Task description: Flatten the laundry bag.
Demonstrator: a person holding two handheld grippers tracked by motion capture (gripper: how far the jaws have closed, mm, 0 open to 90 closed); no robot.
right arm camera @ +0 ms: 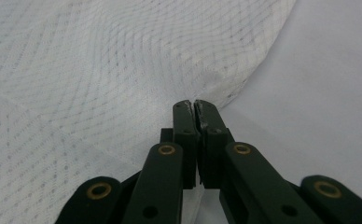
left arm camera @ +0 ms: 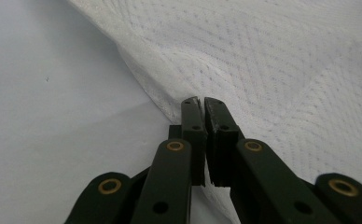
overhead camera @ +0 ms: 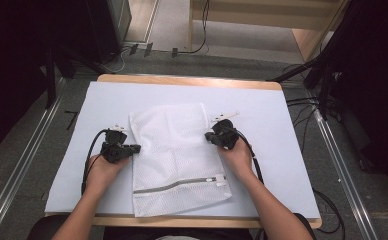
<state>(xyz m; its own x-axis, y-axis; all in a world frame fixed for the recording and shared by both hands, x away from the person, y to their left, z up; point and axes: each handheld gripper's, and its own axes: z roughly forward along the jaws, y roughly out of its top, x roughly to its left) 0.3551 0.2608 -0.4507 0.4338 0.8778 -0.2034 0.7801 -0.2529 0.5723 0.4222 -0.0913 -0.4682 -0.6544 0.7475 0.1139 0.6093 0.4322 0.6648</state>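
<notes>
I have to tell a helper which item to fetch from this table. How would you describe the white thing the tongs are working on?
On the white sheet that covers the wooden table lies a white mesh laundry bag, flat, between the left tongs and the right tongs, each shut on one side edge. A grey zipper across its near end sets it apart from the plain sheet.

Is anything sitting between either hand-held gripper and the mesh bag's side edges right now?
Nothing visible. The left hand-held gripper is shut on the mesh laundry bag at its left edge, and the right hand-held gripper is shut on its right edge. The white sheet around the bag is bare.
</notes>
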